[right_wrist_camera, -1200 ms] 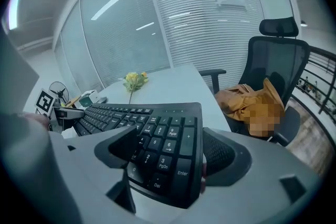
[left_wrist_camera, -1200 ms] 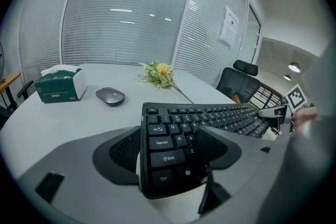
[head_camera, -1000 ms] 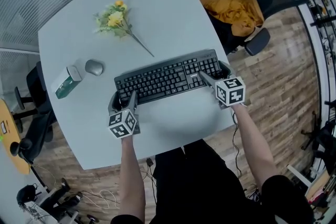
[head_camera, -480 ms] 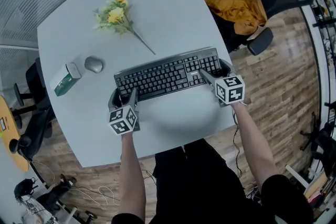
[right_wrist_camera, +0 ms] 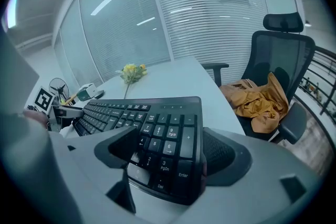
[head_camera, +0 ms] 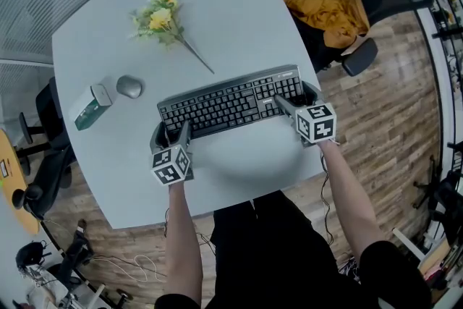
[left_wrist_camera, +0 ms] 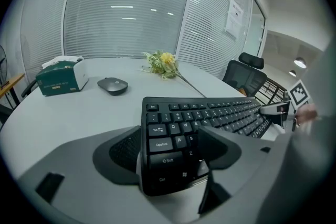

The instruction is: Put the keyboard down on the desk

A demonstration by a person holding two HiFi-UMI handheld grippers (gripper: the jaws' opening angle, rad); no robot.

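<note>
While left gripper [head_camera: 168, 135] and right gripper [head_camera: 296, 99] clamp jaws on its ends, the black keyboard [head_camera: 224, 106] slants across the desk [head_camera: 231, 3].

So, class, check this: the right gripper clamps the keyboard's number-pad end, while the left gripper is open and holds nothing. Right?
Not quite. The left gripper is not empty: its jaws are closed on the Caps Lock end of the keyboard, as the left gripper view shows. The right gripper does clamp the number-pad end.
</note>
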